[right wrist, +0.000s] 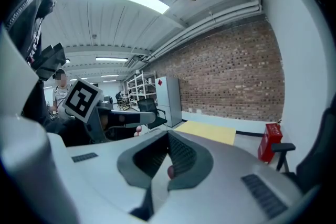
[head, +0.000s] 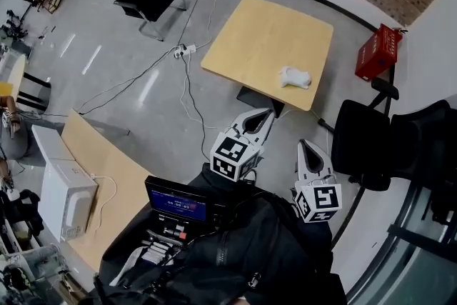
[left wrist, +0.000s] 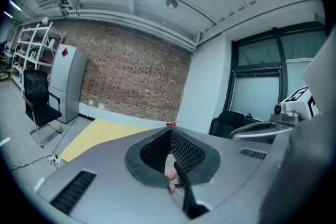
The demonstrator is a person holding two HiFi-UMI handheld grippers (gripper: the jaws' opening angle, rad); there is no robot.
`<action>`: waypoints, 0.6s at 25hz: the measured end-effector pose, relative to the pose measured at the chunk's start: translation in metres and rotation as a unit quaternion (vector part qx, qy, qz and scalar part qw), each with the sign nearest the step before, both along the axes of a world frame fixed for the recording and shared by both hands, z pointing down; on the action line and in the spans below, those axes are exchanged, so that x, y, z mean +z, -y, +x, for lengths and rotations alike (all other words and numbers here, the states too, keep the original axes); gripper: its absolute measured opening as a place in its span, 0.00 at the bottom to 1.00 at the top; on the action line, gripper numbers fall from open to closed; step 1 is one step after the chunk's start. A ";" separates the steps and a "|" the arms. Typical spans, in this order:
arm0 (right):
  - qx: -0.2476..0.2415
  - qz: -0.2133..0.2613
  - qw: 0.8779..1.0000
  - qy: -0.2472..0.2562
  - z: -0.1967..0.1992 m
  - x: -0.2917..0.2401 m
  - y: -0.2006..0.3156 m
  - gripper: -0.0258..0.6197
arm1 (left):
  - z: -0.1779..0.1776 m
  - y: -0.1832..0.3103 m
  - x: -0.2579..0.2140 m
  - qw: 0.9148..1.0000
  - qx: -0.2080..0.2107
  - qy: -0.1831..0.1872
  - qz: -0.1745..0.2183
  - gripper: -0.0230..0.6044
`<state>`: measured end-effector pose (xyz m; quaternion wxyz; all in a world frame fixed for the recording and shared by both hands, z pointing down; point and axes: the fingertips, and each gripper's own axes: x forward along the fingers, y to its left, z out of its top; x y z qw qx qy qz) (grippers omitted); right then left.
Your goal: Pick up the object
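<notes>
The white object (head: 295, 77) lies near the close edge of the table (head: 250, 32), well ahead of you. Your left hand-held gripper (head: 265, 115) and right hand-held gripper (head: 308, 147) are both clenched on nothing, close to your body. Move in first, spread the jaws of the right one, which looks better lined up, then lower them astride the soft-looking lump, not onto it, so it isn't pushed off the edge.

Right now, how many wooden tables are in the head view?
2. The square table stands at upper centre, a white crumpled object near its right corner. The second table sits lower left, bearing a white box. More may be out of frame.
</notes>
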<state>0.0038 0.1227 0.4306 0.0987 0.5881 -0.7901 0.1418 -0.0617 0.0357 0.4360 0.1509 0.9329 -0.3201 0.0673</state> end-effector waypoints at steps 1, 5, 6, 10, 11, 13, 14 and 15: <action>0.001 -0.002 1.000 0.000 0.000 0.001 0.001 0.05 | 0.000 0.002 0.002 1.000 -0.001 0.004 0.000 0.03; 0.004 -0.013 1.000 0.001 -0.001 0.005 0.001 0.05 | 0.000 0.004 0.008 1.000 0.000 0.011 -0.013 0.03; 0.004 -0.016 1.000 0.002 0.000 0.006 0.000 0.05 | 0.001 0.003 0.009 1.000 0.001 0.011 -0.016 0.03; 0.006 -0.033 0.999 0.005 0.006 0.017 0.001 0.05 | 0.006 0.004 0.019 1.000 0.004 0.013 -0.028 0.03; 0.006 -0.037 0.999 0.006 0.008 0.020 0.002 0.05 | 0.008 0.004 0.021 0.999 0.002 0.014 -0.032 0.03; 0.000 -0.040 0.999 0.008 0.012 0.023 0.007 0.05 | 0.009 0.007 0.025 0.999 -0.005 0.016 -0.035 0.03; -0.004 -0.039 0.999 0.009 0.014 0.024 0.011 0.05 | 0.009 0.011 0.026 0.999 -0.010 0.017 -0.035 0.03; -0.008 -0.038 0.999 0.010 0.016 0.025 0.016 0.05 | 0.009 0.015 0.027 0.999 -0.015 0.019 -0.033 0.03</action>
